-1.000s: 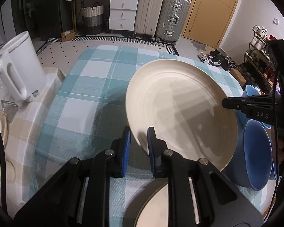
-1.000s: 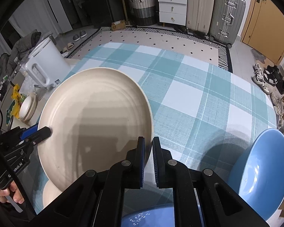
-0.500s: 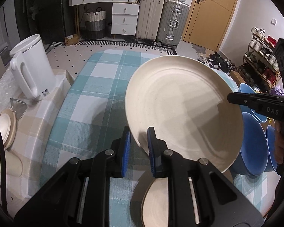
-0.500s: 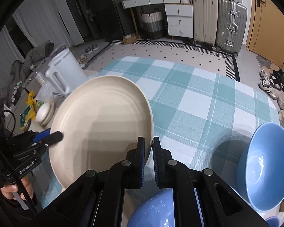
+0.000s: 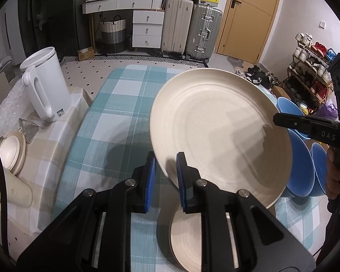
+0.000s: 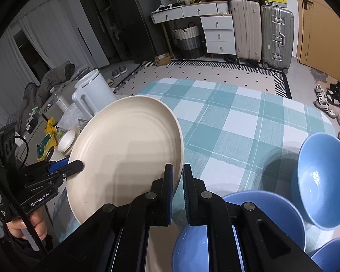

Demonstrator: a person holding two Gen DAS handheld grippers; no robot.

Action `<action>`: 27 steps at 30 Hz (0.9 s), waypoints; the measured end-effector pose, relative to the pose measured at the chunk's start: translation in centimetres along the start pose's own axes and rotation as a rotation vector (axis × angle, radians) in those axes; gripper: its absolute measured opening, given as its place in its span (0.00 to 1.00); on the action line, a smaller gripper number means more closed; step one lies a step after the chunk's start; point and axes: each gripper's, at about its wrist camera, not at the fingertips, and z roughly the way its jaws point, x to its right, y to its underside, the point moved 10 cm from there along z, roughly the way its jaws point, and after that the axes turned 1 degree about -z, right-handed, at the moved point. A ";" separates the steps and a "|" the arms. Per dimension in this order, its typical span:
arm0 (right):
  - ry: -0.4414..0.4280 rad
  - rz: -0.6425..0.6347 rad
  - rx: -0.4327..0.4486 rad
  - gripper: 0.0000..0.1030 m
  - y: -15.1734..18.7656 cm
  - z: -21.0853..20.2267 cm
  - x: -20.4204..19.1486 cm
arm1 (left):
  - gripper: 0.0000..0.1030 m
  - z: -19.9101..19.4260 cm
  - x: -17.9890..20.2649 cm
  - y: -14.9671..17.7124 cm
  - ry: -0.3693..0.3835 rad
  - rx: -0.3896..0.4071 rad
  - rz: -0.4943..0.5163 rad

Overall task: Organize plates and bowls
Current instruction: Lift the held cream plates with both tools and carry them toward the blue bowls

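A large cream plate (image 5: 219, 136) (image 6: 127, 154) hangs tilted above the teal checked tablecloth (image 5: 115, 117), held at opposite rims. My left gripper (image 5: 166, 158) is shut on its near-left rim; in the right wrist view the same gripper (image 6: 77, 165) grips the plate's left edge. My right gripper (image 6: 178, 170) is shut on the other rim, and it shows at the plate's right edge (image 5: 277, 119) in the left wrist view. Under the raised plate a smaller cream plate (image 5: 185, 233) lies on the cloth. Several blue bowls (image 5: 301, 165) (image 6: 321, 181) stand to the right.
A white kettle (image 5: 45, 86) (image 6: 90, 97) stands on a beige-covered side surface at the left, with a small cream dish (image 5: 11, 149) near it. Suitcases (image 5: 192, 29), a drawer unit (image 5: 147, 29) and a shoe rack (image 5: 310, 68) stand beyond the table.
Both grippers have lifted the large cream plate up off the table. The smaller cream plate beneath it has come more into view, and the blue bowls sit lower in both views.
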 end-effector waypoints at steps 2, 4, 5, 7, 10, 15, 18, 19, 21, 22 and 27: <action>-0.003 0.001 0.008 0.09 0.4 -0.4 -0.3 | 0.14 -0.3 0.0 0.3 0.000 0.001 0.002; -0.010 0.005 0.020 0.09 0.8 -0.8 -0.5 | 0.14 -0.8 0.1 0.7 0.005 0.001 0.004; -0.015 0.007 0.030 0.09 1.0 -1.2 -0.7 | 0.14 -1.1 0.1 0.9 0.005 0.003 0.004; -0.026 0.012 0.048 0.09 1.3 -1.7 -0.9 | 0.14 -1.6 0.1 1.2 0.005 0.005 0.010; -0.036 0.021 0.063 0.09 1.9 -2.3 -1.3 | 0.14 -2.0 0.0 1.5 0.006 0.007 0.010; -0.050 0.034 0.082 0.09 3.2 -3.3 -1.9 | 0.14 -3.0 0.3 2.3 0.009 0.022 0.021; -0.052 0.041 0.090 0.09 3.9 -3.9 -2.0 | 0.14 -3.7 0.4 2.6 0.009 0.031 0.024; -0.054 0.042 0.092 0.09 4.1 -4.0 -2.1 | 0.14 -3.9 0.4 2.8 0.010 0.034 0.025; -0.052 0.045 0.096 0.09 4.6 -4.3 -2.3 | 0.14 -4.2 0.5 2.9 0.010 0.035 0.027; -0.051 0.046 0.097 0.10 4.8 -4.5 -2.3 | 0.14 -4.3 0.5 3.1 0.010 0.036 0.028; -0.058 0.059 0.105 0.10 6.0 -4.7 -2.6 | 0.14 -4.9 0.4 3.6 0.010 0.042 0.029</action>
